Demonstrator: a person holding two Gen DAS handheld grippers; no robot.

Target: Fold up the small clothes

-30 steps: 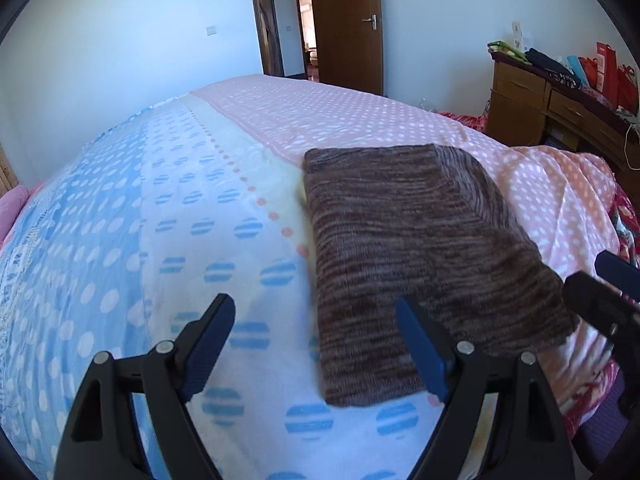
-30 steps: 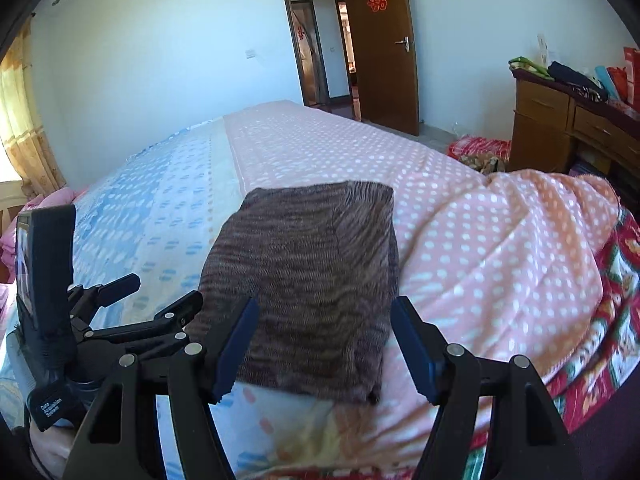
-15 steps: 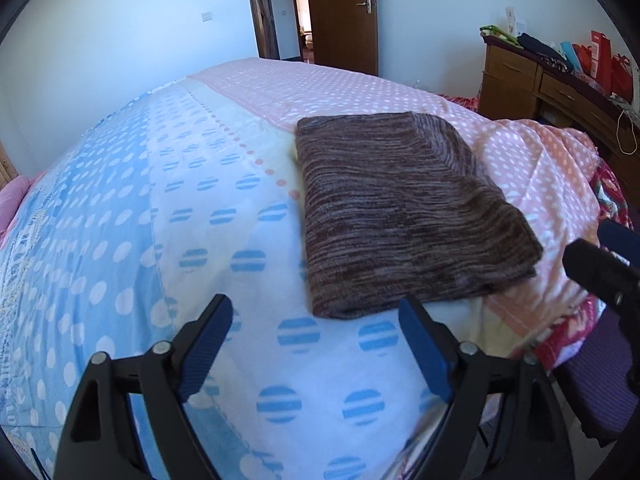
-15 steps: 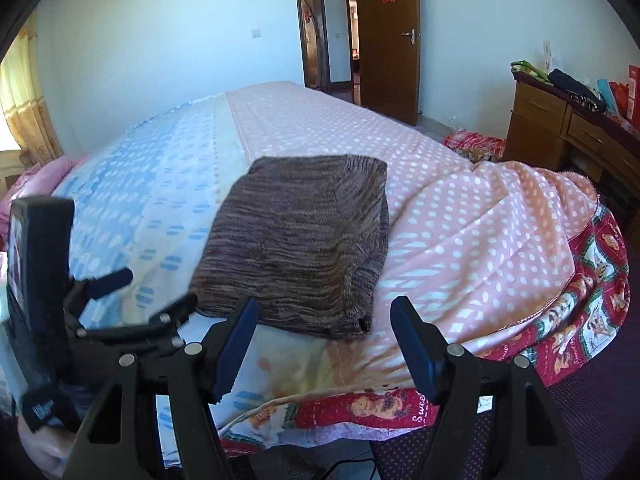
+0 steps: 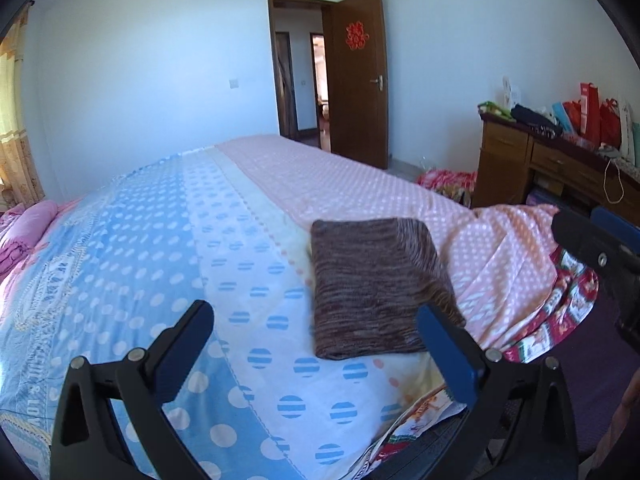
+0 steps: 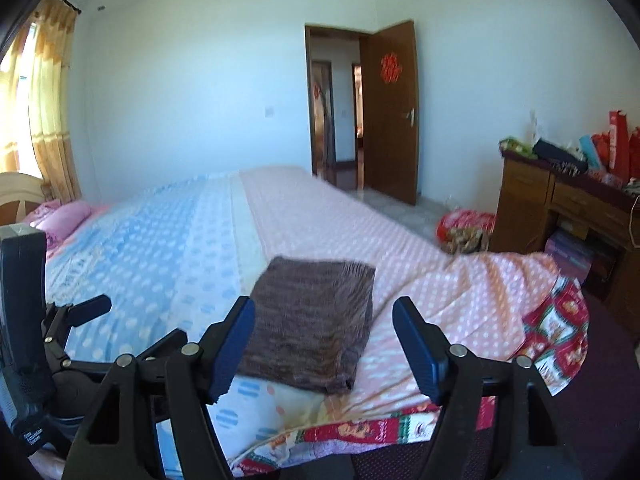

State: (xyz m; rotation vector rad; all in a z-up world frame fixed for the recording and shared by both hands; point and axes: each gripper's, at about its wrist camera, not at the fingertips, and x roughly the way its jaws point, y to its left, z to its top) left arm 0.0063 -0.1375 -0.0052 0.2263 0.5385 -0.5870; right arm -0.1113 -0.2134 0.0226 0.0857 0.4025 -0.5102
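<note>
The brown knit garment (image 5: 376,288) lies folded into a flat rectangle near the foot edge of the bed (image 5: 168,248), straddling the seam between the blue dotted and pink dotted halves of the cover. The left gripper (image 5: 316,344) hangs short of the garment's near edge with its jaws spread wide, grasping nothing. The right gripper (image 6: 324,344) is likewise spread and empty, the garment's near edge framed between its blue fingers (image 6: 234,344) (contact with the cloth is not evident in either view). The right wrist view alone shows the yellow curtain (image 6: 44,100) and the left gripper's body at the lower left; the left wrist view shows part of the right gripper at the frame's right edge. Both views show the open brown door (image 5: 360,80) and a cluttered wooden dresser (image 5: 532,160).
</note>
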